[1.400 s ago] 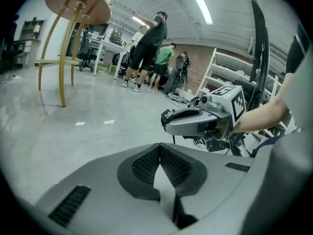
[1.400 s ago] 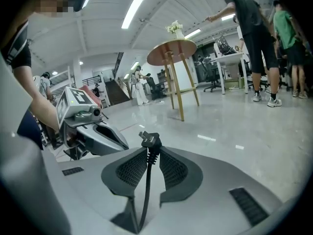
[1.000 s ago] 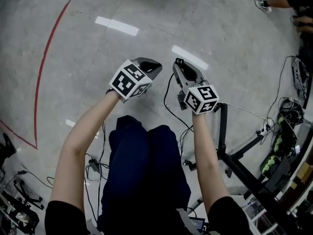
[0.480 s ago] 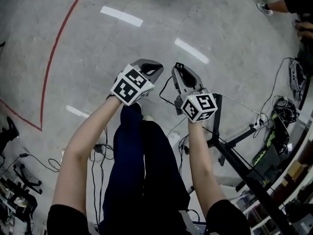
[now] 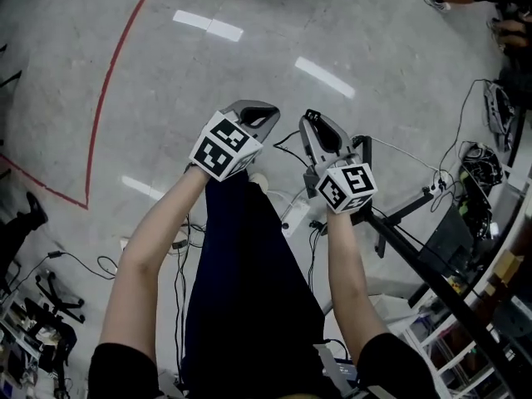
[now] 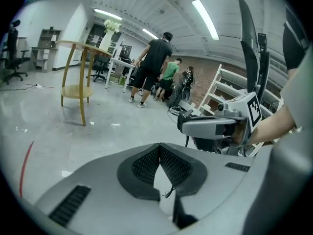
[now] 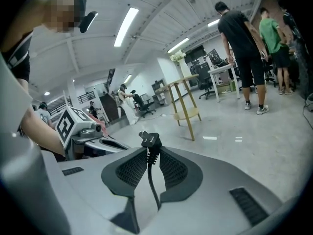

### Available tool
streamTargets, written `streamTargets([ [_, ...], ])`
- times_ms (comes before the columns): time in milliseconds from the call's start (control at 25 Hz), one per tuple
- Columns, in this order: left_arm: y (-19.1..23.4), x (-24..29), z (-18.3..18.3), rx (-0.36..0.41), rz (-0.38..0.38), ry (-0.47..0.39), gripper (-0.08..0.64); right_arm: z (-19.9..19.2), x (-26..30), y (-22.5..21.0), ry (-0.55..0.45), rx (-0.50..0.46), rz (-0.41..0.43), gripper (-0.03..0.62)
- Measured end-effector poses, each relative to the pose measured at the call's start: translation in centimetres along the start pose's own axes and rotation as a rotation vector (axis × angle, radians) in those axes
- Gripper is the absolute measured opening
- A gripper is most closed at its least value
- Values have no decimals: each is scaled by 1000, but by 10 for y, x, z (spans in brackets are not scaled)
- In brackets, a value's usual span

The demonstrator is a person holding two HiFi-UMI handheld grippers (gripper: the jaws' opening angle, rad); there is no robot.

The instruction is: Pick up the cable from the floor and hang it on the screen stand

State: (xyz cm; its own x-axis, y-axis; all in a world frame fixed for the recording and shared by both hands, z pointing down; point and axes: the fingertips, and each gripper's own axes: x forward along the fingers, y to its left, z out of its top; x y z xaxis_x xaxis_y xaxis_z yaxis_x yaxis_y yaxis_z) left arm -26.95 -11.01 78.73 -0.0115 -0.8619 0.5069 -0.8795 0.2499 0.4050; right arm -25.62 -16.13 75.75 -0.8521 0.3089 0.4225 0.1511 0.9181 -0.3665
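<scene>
Judging progress: the pick-up appears done and the hanging remains outstanding. The right gripper (image 7: pixel 148 154) pinches the thin black power cable (image 7: pixel 152 182) just below its moulded plug (image 7: pixel 149 140), held clear of the grey polished floor (image 5: pixel 249 56). The left gripper (image 6: pixel 160 148) has its pads pressed together at the tips. A dark strand shows in the gap behind them; whether it is gripped is unclear. The black metal screen stand (image 5: pixel 416 273) sits near, at the right, with no cable on it. The cable's long axis runs along the right jaws, plug pointing forward past the tips, slack trailing back and down.
</scene>
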Motion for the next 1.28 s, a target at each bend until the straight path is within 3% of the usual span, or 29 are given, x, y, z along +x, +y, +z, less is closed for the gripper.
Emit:
streamTargets([
  [360,-72,-70,72,-109,-19,-116,8,85,-78,50,-114,-20,-49,97],
  [560,-122,-86,109,-32,-66,-128,8,123,-128,71,-183,-50,-75,97],
  [800,-179,-92,135,-6,-146,-143,8,142,-182,90,-216,-74,-90,97],
  [1080,-233,-92,149,42,-240,-84,8,154,-250,101,-286,-49,-167,97],
  [1280,-281,-82,163,128,-352,-40,8,167,-299,98,-358,-49,-243,97],
])
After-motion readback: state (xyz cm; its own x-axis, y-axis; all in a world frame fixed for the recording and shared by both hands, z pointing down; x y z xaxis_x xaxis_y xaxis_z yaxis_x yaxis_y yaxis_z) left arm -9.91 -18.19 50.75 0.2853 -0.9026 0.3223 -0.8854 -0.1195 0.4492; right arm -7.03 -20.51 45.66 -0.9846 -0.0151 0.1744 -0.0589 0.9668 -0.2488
